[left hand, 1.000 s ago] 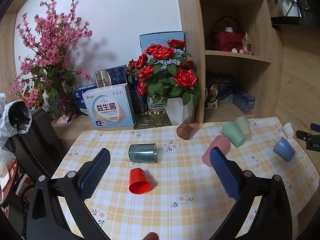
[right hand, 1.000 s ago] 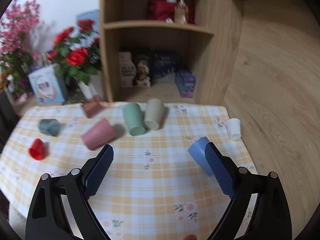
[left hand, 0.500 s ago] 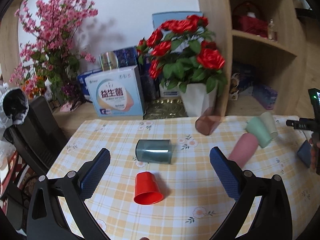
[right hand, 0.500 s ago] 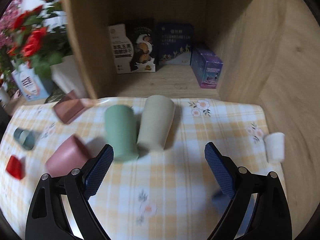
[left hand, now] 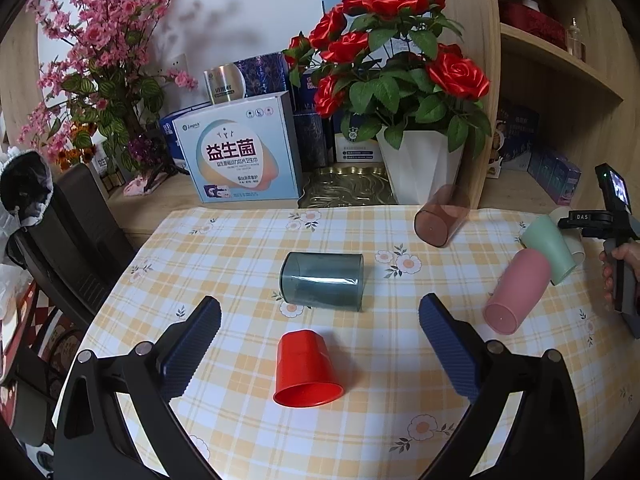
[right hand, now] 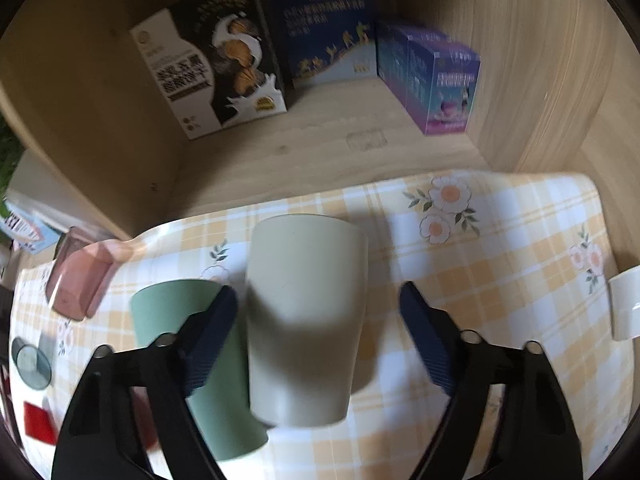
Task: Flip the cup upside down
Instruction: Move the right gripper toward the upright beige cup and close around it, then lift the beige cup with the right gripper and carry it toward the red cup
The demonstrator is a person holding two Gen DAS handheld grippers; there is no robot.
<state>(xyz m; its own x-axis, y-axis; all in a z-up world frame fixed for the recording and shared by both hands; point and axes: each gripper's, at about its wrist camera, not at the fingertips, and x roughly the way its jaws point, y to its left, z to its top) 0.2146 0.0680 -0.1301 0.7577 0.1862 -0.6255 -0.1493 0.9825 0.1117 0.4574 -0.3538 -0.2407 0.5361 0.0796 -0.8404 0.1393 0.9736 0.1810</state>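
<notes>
The beige cup (right hand: 306, 320) lies on its side near the worktop's (right hand: 500, 264) back edge, touching a green cup (right hand: 176, 320). The right gripper (right hand: 318, 336) hovers low over it, fingers spread wide either side (nothing gripped). The left gripper (left hand: 320, 344), fingers wide apart too, hangs above a red cup (left hand: 306, 368). Behind the checked cloth, wooden shelves (right hand: 320, 148) hold boxes.

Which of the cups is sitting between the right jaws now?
The beige cup. It lies on its side between the open right jaws; the green cup beside it lies outside them.
</notes>
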